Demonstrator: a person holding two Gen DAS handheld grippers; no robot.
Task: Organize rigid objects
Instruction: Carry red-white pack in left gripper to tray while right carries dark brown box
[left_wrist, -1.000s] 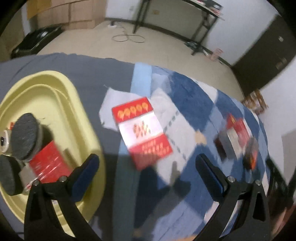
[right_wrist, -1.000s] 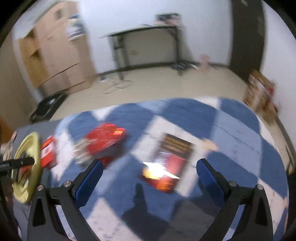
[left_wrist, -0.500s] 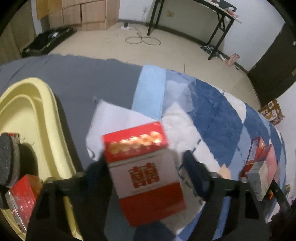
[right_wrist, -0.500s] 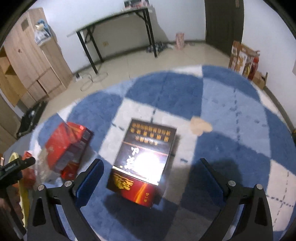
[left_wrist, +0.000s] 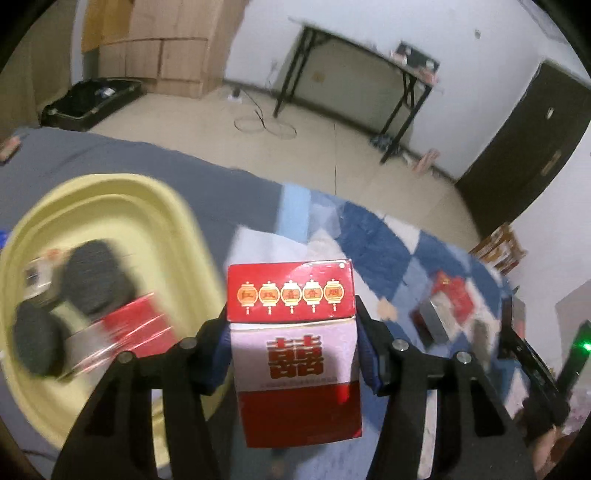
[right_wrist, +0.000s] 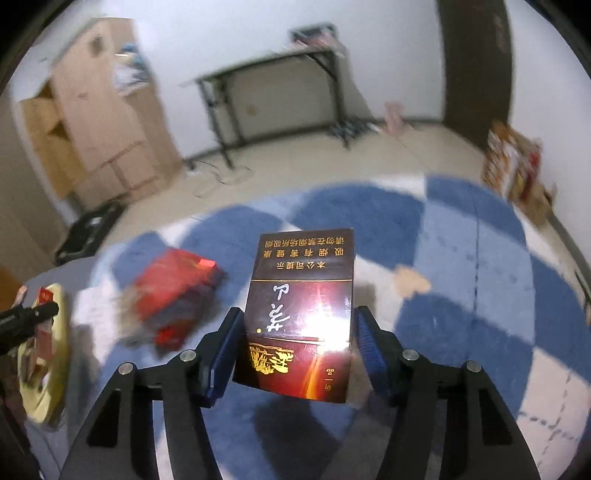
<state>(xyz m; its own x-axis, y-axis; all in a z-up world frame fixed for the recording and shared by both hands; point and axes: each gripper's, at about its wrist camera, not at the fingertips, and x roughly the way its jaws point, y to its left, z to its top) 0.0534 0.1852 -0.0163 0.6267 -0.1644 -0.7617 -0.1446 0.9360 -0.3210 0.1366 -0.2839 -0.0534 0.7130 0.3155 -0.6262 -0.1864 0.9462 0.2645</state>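
The left gripper (left_wrist: 293, 343) is clamped on a red-and-white box (left_wrist: 295, 354), its blue pads pressed to the box's two sides, holding it above the blue-and-white checked rug (left_wrist: 388, 236) just right of the yellow basin (left_wrist: 177, 206) (which holds a red packet (left_wrist: 142, 325) and dark round-capped items, blurred). The right gripper (right_wrist: 297, 350) is clamped on a dark maroon box (right_wrist: 301, 314) with gold lettering, lifted off the rug. To its left, a red box (right_wrist: 173, 295) lies on the rug, with the basin at the far left edge.
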